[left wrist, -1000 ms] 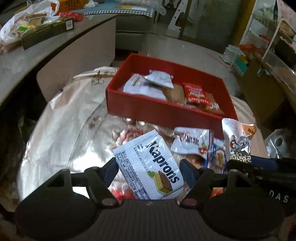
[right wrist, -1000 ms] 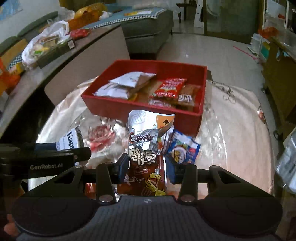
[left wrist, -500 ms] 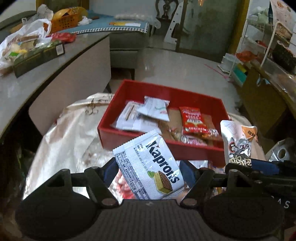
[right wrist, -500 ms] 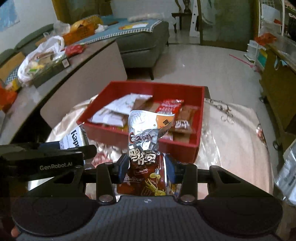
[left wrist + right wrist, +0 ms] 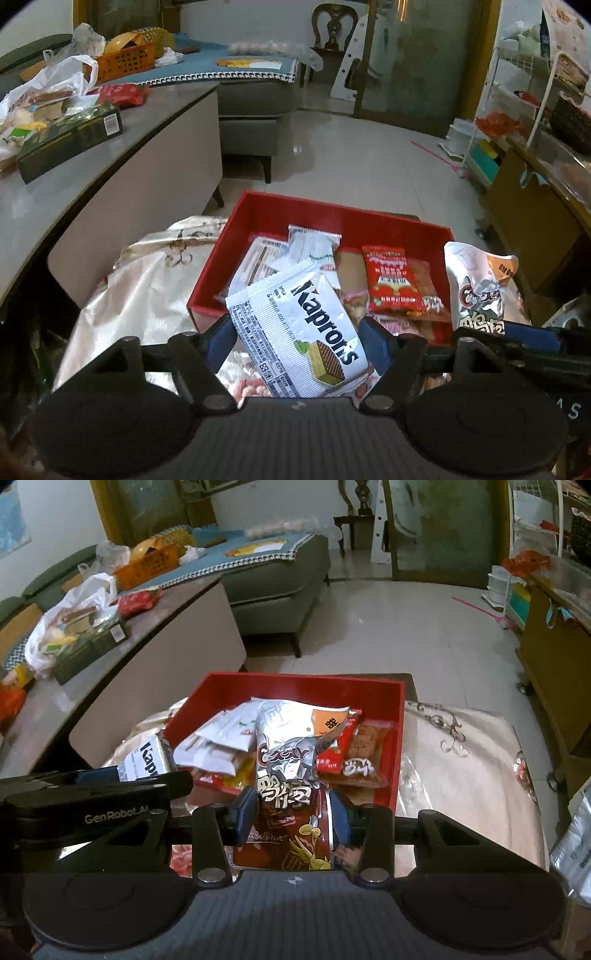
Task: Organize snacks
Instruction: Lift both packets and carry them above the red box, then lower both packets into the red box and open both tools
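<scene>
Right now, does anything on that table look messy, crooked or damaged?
Nothing looks damaged or spilled. The red tray is untidy: its packets lie tilted and overlapping rather than in rows. The silver snack bag in the right gripper is crumpled at the top. The white Kaprons wafer packet sits slanted in the left gripper.

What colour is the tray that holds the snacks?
Red; the tray shows best in the right wrist view.

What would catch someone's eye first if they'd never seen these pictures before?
Probably the white Kaprons wafer pack, pinched in the left claw at the near edge of the red box. Next, the silver and brown snack bag held upright in the right claw, in front of the same box. The box already holds a jumble of white and red packets.
</scene>
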